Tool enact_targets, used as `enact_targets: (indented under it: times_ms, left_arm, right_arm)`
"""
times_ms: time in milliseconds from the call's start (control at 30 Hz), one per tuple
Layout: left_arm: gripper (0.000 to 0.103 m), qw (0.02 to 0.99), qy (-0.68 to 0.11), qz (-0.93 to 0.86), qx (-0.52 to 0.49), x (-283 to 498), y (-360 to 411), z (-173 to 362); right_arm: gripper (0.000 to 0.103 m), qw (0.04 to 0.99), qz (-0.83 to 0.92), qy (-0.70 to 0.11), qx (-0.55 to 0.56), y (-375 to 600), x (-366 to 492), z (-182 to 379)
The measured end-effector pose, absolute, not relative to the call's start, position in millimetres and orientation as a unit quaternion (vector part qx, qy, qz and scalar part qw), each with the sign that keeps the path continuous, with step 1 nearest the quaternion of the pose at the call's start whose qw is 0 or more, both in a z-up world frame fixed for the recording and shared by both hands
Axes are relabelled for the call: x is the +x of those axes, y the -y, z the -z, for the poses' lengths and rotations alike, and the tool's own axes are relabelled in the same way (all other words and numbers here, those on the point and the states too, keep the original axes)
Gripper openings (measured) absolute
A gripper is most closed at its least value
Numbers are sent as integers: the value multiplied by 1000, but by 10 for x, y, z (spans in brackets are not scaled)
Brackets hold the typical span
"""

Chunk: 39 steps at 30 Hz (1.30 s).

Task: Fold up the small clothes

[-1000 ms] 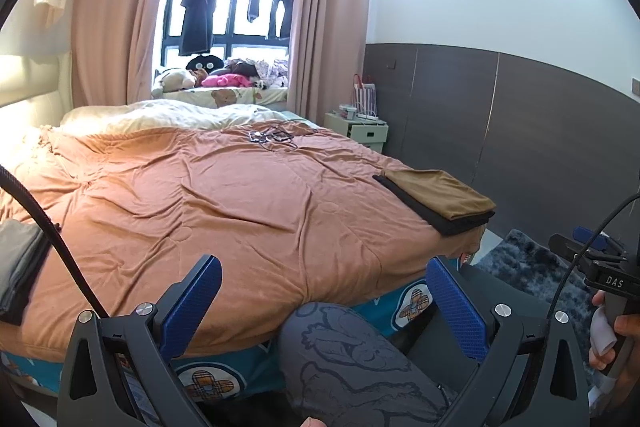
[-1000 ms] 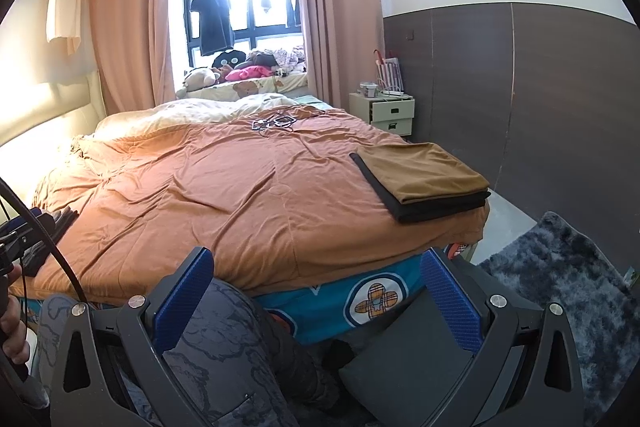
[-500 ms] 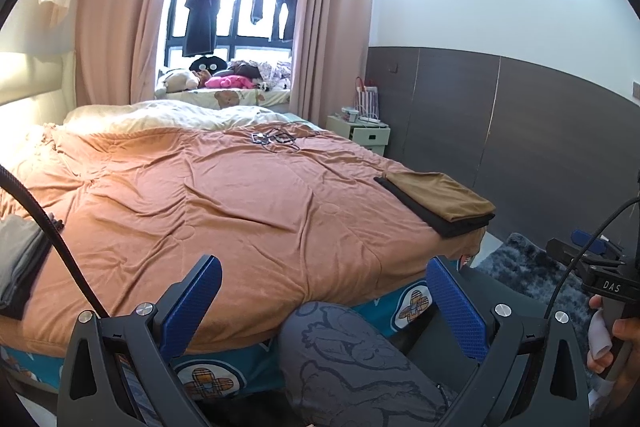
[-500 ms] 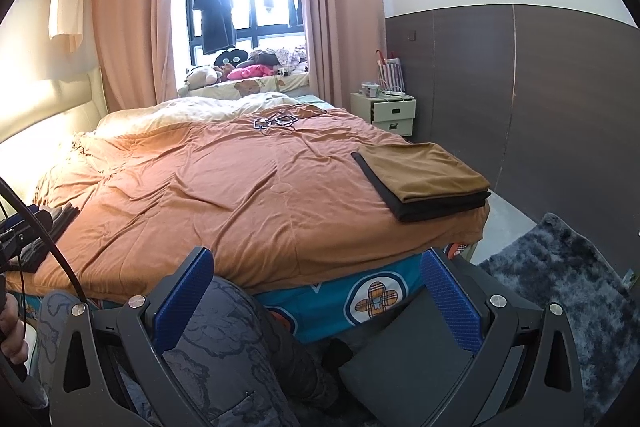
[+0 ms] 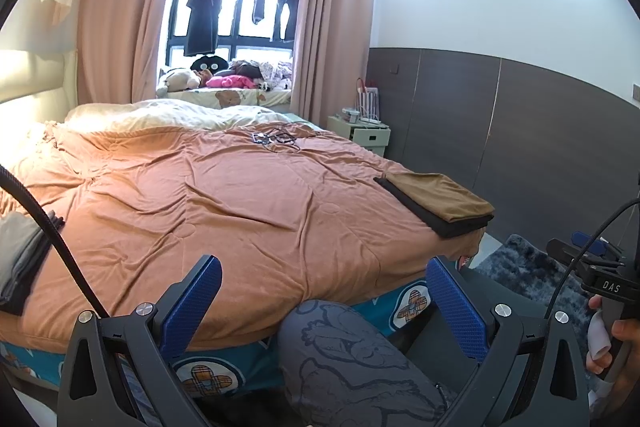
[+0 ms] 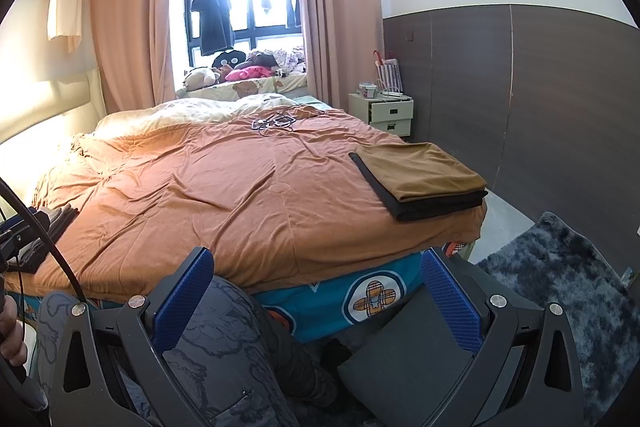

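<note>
- Barely anything moved since a second ago: both views tipped up a touch, bed sits a little lower in frame, grippers no nearer the clothes.
- My left gripper [image 5: 324,301] — jaws spread wide, nothing between the blue pads, held low off the foot of the bed above my knee [image 5: 352,347].
- My right gripper [image 6: 318,293] likewise wide open and empty, same height, just off the bed edge.
- Folded stack [image 6: 420,179], tan piece on a black one, lies on the right corner of the orange cover [image 6: 224,187]; looks done.
- Grey and dark clothes [image 5: 20,255] lie at the left edge, partly cut off by the frame, well apart from the stack — likely next to fold.
- Step in hand, my guess: reach left for the top piece.
- To do it well: pinch one layer only at a corner, lift clear, spread it flat mid-bed before any fold; keep the cable [image 5: 48,227] off the cloth.
</note>
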<state>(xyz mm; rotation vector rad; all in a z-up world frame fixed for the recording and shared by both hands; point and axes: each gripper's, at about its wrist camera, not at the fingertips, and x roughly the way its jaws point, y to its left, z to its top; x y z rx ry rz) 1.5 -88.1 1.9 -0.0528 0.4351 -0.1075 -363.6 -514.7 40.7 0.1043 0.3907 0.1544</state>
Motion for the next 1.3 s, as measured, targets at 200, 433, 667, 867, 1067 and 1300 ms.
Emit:
enact_targets:
  times_ms: [200, 433, 667, 867, 1067, 1300]
  left_arm:
    - [103, 975, -216, 54, -26, 15, 885, -20]
    - [103, 975, -214, 52, -27, -6, 891, -19]
    - [103, 976, -212, 51, -26, -59, 917, -44]
    - [103, 976, -212, 52, -27, -66, 922, -56]
    - [103, 976, -211, 51, -27, -73, 930, -64]
    - [103, 976, -210, 49, -26, -66, 927, -73]
  right_arm:
    - [103, 977, -76, -193, 51, 5162, -3627, -397]
    - [103, 978, -75, -191, 50, 5169, -3637, -392]
    - [103, 978, -75, -190, 50, 5187, -3639, -396]
    - [103, 978, -74, -189, 49, 5198, -3645, -404]
    - [103, 978, -74, -190, 48, 5196, -3642, -400]
    - [103, 978, -73, -190, 49, 5198, -3644, -399]
